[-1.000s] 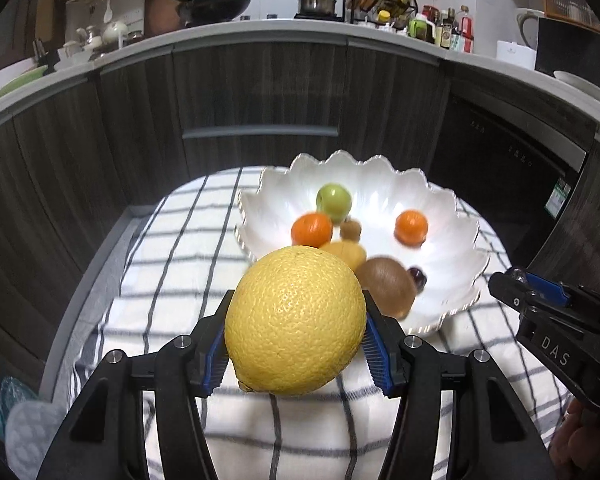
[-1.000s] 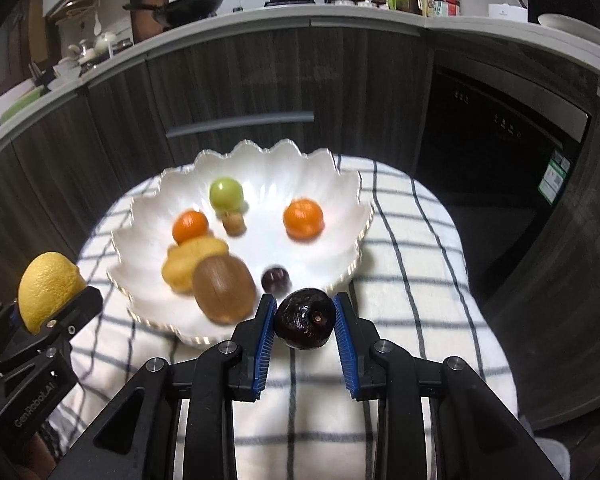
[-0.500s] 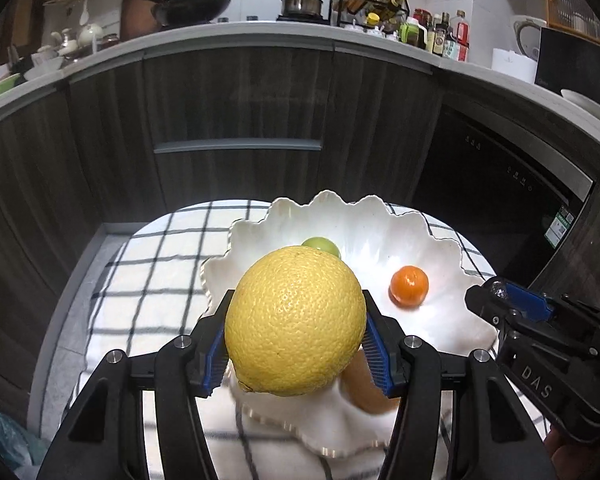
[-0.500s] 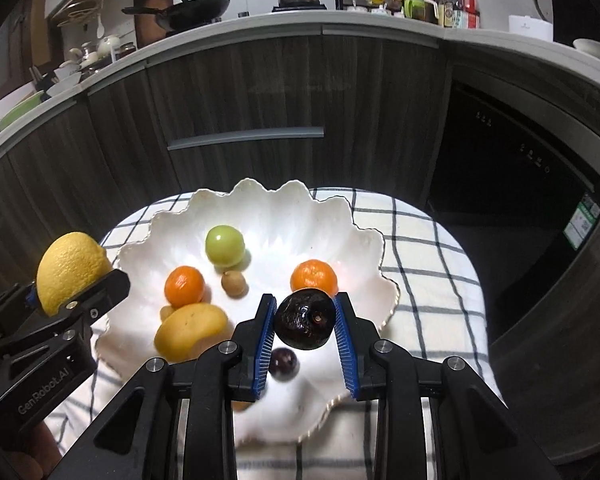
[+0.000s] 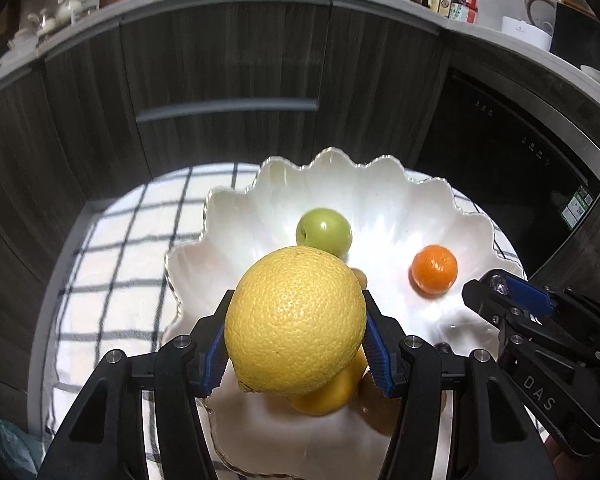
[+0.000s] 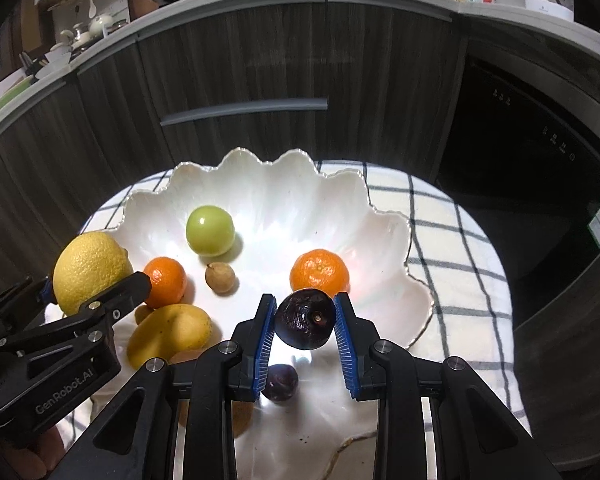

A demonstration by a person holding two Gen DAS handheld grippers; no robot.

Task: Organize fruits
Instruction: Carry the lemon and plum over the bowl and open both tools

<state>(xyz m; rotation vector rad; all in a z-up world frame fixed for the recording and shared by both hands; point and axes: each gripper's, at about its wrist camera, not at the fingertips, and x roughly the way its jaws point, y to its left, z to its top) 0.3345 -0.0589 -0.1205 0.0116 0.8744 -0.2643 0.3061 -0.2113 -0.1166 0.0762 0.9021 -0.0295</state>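
My left gripper [image 5: 296, 344] is shut on a big yellow lemon [image 5: 295, 320] and holds it over the left part of a white scalloped bowl [image 5: 260, 208]. My right gripper [image 6: 305, 330] is shut on a dark plum [image 6: 305, 319] over the bowl's [image 6: 384, 240] near middle. In the bowl lie a green apple [image 6: 210, 231], two mandarins [image 6: 320, 273] [image 6: 165, 281], a yellow mango [image 6: 170, 333], a small brown fruit [image 6: 220, 278] and a second dark plum [image 6: 280, 382]. The lemon also shows in the right wrist view [image 6: 90, 268], at the bowl's left rim.
The bowl stands on a round table with a white black-checked cloth [image 6: 452, 240]. Dark wood kitchen cabinets [image 6: 240, 60] curve behind it, with a black appliance [image 6: 532, 140] at the right. The countertop above carries pans, bottles and crockery.
Both grippers have moved forward, from the table's near side to above the bowl, each still holding its fruit. The bowl and its fruits now look closer and larger.
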